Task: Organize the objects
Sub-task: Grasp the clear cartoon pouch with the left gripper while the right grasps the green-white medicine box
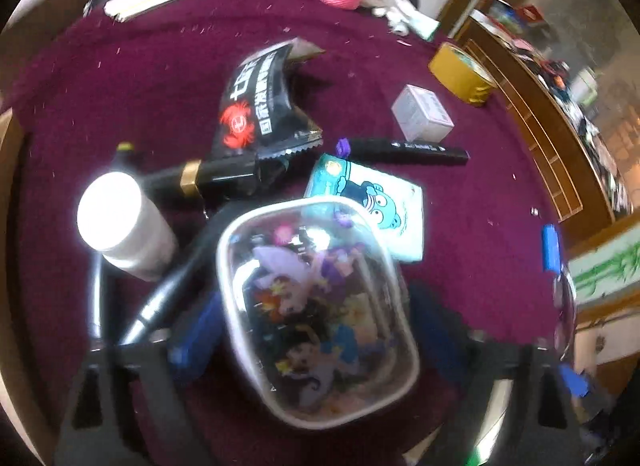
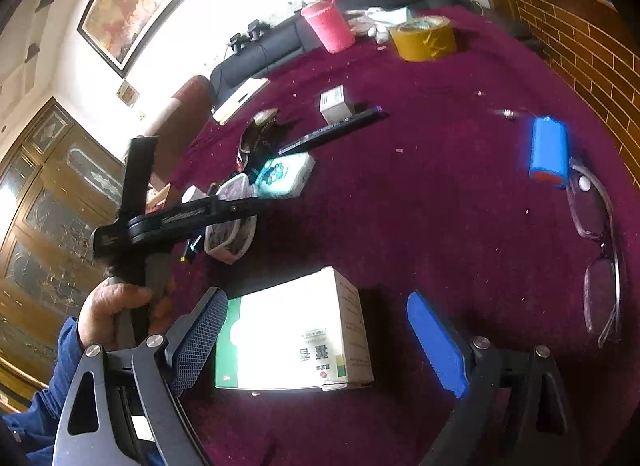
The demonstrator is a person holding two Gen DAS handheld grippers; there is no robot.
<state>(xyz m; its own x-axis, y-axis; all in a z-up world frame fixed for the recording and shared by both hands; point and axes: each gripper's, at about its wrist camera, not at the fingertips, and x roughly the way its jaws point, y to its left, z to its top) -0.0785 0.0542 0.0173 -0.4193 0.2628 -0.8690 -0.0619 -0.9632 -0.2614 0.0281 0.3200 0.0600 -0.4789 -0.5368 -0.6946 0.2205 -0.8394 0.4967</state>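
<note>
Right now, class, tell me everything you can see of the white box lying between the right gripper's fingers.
The white box looks like cardboard, with a green band along one edge and dark printed characters on its glare-washed top. It appears closed and lies flat on the purple tablecloth. The right gripper straddles it with jaws open; the left finger seems right beside it, the blue one stands clear.

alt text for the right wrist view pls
The right gripper, jaws open, straddles a white and green box on a maroon cloth. Glasses and a blue cylinder lie to the right; at left a hand holds the left gripper over a clear pouch.
</note>
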